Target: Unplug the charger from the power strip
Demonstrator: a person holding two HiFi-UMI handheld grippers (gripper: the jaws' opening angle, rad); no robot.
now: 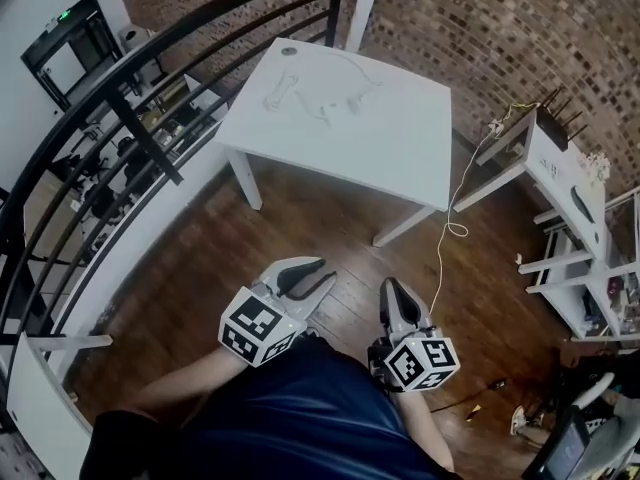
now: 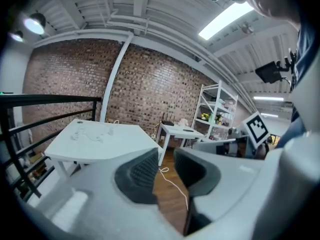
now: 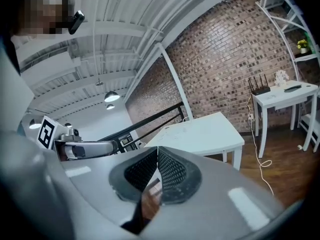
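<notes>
A: Nearest is the person's dark blue shirt (image 1: 300, 418), and just past it sit the two marker cubes. What are the jaws doing?

B: The left gripper (image 1: 322, 272) (image 2: 165, 156) has its jaws partly apart with nothing between them; through the gap only the wooden floor (image 1: 200, 258) and a thin white cord (image 1: 445, 230) show. The right gripper (image 1: 390, 286) (image 3: 158, 151) has its jaws pressed together, holding nothing.

A: And the hands?

B: Both are drawn in close to the body, side by side but not touching. They point forward and a little downward, toward the white tabletop (image 1: 400, 148).

A: Where is the task's thing?

B: A white power strip (image 1: 283, 90) lies on the far left part of the tabletop, with a white cable (image 1: 345, 93) trailing to its right. The charger is too small to pick out. Both grippers are well apart from it.

A: Room to move?

B: Bare floor lies between the grippers and the tabletop's near edge. A black railing (image 1: 150, 68) curves along the left. A white side table (image 1: 540, 158) stands to the right, with the cord hanging between the two tables.
</notes>
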